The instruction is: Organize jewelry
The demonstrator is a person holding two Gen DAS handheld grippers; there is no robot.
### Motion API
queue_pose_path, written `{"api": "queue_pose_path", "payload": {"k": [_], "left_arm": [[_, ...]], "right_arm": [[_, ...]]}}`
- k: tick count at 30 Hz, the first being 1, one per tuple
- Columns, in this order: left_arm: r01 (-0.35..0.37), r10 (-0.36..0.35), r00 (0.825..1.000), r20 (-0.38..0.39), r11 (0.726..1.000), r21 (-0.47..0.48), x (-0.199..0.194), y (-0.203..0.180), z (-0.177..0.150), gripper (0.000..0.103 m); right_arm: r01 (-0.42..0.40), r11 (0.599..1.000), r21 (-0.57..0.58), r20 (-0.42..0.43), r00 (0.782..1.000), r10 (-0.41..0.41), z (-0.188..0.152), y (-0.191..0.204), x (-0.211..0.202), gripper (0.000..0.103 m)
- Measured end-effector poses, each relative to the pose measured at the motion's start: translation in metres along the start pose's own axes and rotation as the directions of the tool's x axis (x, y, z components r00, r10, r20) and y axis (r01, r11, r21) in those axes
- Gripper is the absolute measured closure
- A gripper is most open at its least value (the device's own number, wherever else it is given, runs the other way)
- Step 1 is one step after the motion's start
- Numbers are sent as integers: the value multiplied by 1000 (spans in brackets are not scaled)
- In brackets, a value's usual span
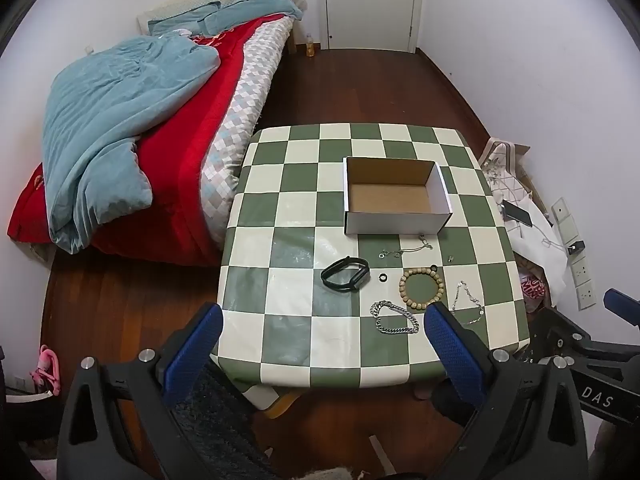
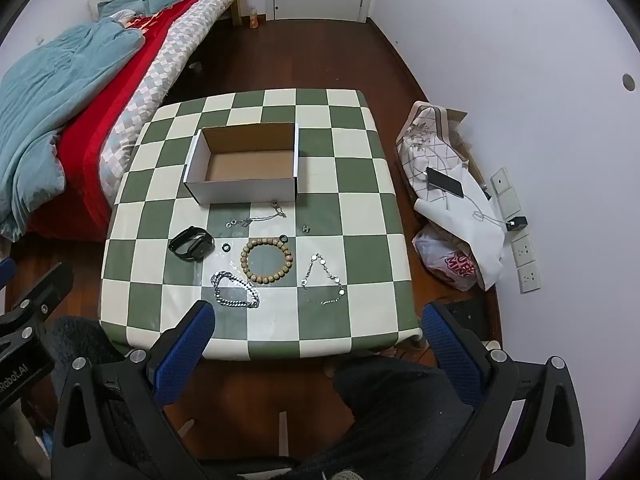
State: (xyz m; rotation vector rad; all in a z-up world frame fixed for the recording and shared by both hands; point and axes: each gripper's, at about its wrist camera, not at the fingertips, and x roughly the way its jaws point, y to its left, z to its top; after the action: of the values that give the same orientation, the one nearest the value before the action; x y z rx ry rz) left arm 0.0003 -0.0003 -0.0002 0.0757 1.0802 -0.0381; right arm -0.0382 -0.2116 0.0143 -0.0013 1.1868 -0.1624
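Note:
An empty white cardboard box (image 1: pixel 394 196) (image 2: pixel 244 168) stands on the green-and-cream checkered table (image 1: pixel 280 292) (image 2: pixel 360 256). In front of it lie a black wristband (image 1: pixel 345 273) (image 2: pixel 191 243), a wooden bead bracelet (image 1: pixel 421 289) (image 2: pixel 266 261), a chunky silver chain (image 1: pixel 394 317) (image 2: pixel 235 290), a thin silver chain with discs (image 1: pixel 467 302) (image 2: pixel 325 280), a fine necklace (image 1: pixel 406 249) (image 2: pixel 256 218), a small black ring (image 1: pixel 383 278) (image 2: pixel 225 247) and a tiny clasp (image 2: pixel 306 229). My left gripper (image 1: pixel 322 328) and right gripper (image 2: pixel 318 330) both hover open above the table's near edge, holding nothing.
A bed (image 1: pixel 140 128) with blue and red quilts runs along the table's left side. Bags, a phone (image 2: pixel 445 182) and wall sockets (image 2: pixel 520 240) sit on the floor to the right. A closed white door (image 1: pixel 372 0) is at the back. A dark trouser leg (image 2: pixel 400 408) shows below the table.

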Motion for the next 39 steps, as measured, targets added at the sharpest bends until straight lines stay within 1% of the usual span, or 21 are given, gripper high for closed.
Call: {"api": "queue_pose_path", "payload": {"k": [21, 24, 30, 39], "left_arm": [[3, -3, 1000, 5, 1000, -3, 0, 0, 0, 0], [2, -2, 1000, 6, 1000, -4, 0, 0, 0, 0], [3, -2, 1000, 13, 1000, -5, -11, 0, -7, 0], [5, -5, 1000, 14, 1000, -6, -11, 4, -4, 0]], "right_arm": [[-6, 1000, 3, 6, 1000, 6, -1, 1, -5, 0], [-9, 1000, 1, 6, 1000, 9, -1, 7, -8, 0], [-9, 1000, 0, 7, 1000, 9, 0, 9, -9, 0], [-12, 1000, -5, 13, 1000, 12, 3, 10, -13, 0]]}}
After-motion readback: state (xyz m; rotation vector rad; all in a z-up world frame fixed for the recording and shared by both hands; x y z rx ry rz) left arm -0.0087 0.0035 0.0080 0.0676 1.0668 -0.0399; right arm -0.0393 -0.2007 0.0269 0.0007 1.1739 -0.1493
